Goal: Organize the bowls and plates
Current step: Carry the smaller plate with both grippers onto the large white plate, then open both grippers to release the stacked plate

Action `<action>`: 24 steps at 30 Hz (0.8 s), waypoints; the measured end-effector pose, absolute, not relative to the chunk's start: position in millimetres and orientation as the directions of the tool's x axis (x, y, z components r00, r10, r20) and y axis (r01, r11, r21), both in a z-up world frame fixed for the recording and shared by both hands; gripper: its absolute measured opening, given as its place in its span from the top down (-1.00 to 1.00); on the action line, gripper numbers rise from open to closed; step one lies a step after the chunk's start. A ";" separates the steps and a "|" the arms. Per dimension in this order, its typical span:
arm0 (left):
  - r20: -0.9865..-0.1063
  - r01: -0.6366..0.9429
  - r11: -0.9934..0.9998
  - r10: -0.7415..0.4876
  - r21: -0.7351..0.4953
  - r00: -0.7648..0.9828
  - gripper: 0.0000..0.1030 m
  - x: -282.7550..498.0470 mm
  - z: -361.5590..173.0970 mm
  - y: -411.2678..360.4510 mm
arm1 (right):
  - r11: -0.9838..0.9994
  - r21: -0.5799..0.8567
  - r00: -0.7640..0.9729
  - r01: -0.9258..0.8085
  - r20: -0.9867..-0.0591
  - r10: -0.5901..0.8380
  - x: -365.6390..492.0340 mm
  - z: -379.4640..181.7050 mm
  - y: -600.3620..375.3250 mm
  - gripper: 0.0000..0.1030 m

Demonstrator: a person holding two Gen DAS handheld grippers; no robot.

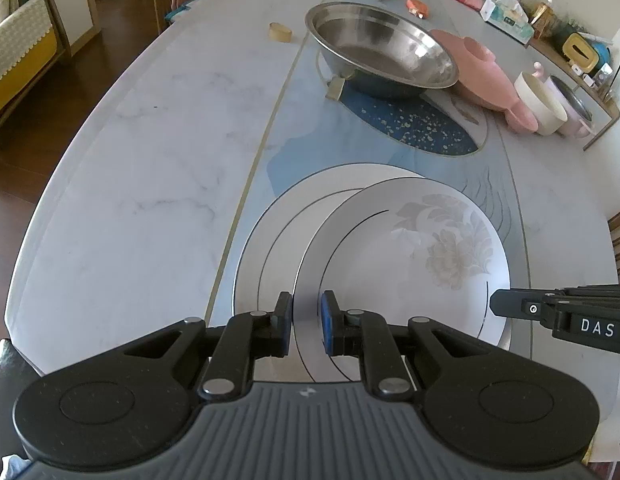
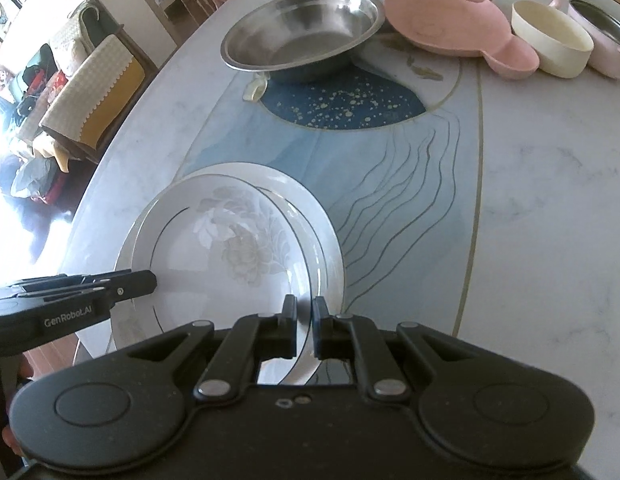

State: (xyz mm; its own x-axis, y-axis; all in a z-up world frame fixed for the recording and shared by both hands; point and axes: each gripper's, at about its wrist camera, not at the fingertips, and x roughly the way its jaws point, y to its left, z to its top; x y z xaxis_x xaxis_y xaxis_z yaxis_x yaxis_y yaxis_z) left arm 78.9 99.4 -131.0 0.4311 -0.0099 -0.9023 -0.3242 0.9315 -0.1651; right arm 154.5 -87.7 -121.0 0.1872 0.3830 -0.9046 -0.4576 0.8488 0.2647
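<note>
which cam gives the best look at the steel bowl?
Right wrist view: the steel bowl sits whole in frame, its inside and full rim open to the camera, beside the pink plate. The left wrist view also shows the steel bowl, but at a lower angle, with its far rim hiding part of the pink plate behind it.

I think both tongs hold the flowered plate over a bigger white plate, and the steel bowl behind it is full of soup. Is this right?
Not quite: the steel bowl is empty, as the right wrist view shows. The rest holds: both tongs, left and right, grip the flowered plate over the bigger white plate.
</note>
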 end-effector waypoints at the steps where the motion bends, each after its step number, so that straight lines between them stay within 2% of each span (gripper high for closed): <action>1: -0.902 -0.322 0.933 -0.008 -0.163 0.431 0.73 79.0 -131.4 99.2 | 0.849 0.266 0.185 -0.456 -0.905 0.383 154.6 -121.5 -88.3 0.84; 7: -0.905 -0.323 0.934 -0.001 -0.153 0.426 0.73 80.1 -133.8 99.5 | 0.849 0.281 0.172 -0.448 -0.905 0.390 156.6 -123.3 -89.8 0.85; 9: -0.900 -0.311 0.934 -0.024 -0.176 0.435 0.81 81.0 -133.3 100.1 | 0.845 0.298 0.161 -0.443 -0.901 0.403 159.2 -124.6 -89.8 0.84; 15: -0.889 -0.245 0.958 -0.024 -0.152 0.457 0.81 87.6 -127.0 85.6 | 0.840 0.311 0.144 -0.444 -0.901 0.409 156.4 -129.7 -84.1 0.86; 22: -0.895 -0.247 0.956 -0.031 -0.156 0.446 0.81 85.2 -131.6 83.0 | 0.854 0.303 0.158 -0.423 -0.903 0.399 156.1 -137.6 -88.9 0.94; 24: -0.895 -0.250 0.955 -0.032 -0.158 0.446 0.81 84.0 -132.2 82.4 | 0.851 0.290 0.169 -0.438 -0.903 0.395 154.5 -134.8 -88.8 0.90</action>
State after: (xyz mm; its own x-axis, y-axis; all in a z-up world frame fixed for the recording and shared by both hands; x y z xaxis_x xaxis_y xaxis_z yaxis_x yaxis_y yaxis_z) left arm 84.0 82.4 -132.2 0.4456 -0.0320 -0.8947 -0.2496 0.9553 -0.1584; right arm 154.5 -88.8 -134.8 0.1687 0.3952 -0.9030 -0.4381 0.8507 0.2905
